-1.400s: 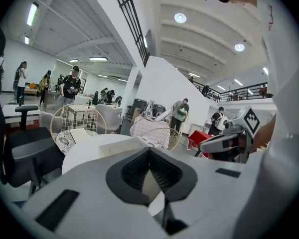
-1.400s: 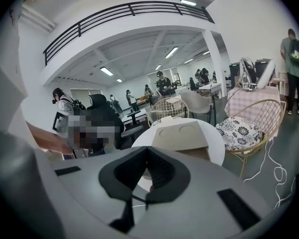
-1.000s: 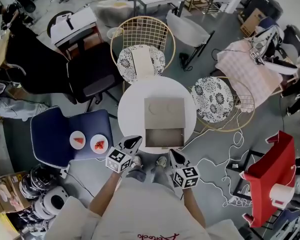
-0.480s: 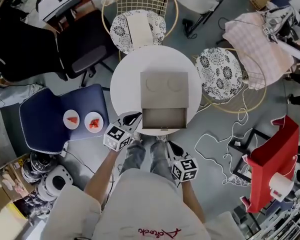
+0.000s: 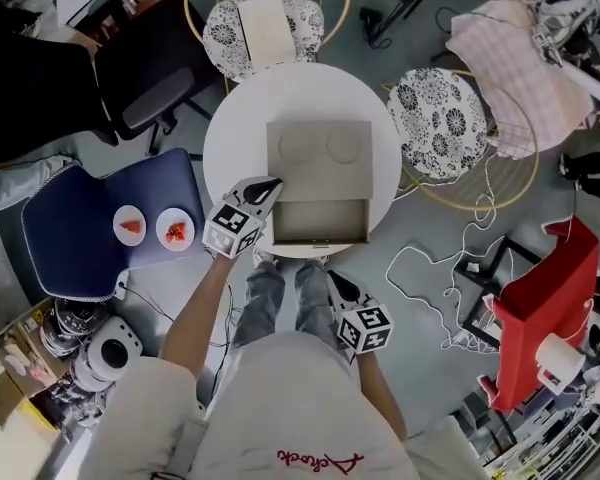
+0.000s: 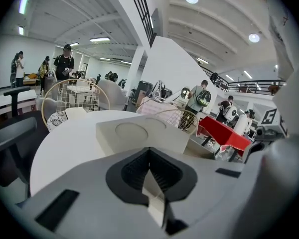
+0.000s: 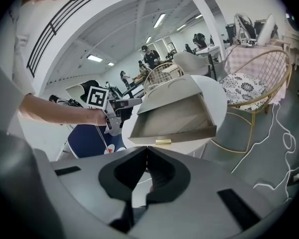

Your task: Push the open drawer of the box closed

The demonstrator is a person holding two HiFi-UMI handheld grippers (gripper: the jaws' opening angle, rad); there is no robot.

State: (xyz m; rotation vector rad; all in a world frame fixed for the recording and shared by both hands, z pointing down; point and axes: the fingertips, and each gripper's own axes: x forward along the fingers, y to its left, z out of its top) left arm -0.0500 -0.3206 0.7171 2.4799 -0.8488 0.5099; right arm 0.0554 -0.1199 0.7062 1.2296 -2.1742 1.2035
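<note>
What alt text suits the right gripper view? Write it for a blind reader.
An open drawer with a brass handle juts toward the camera from a grey box on a round white table. The right gripper fills the foreground, jaws shut and empty; the left gripper sits beside the drawer.

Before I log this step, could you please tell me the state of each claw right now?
Left claw: closed, holding nothing.
Right claw: closed, holding nothing.
</note>
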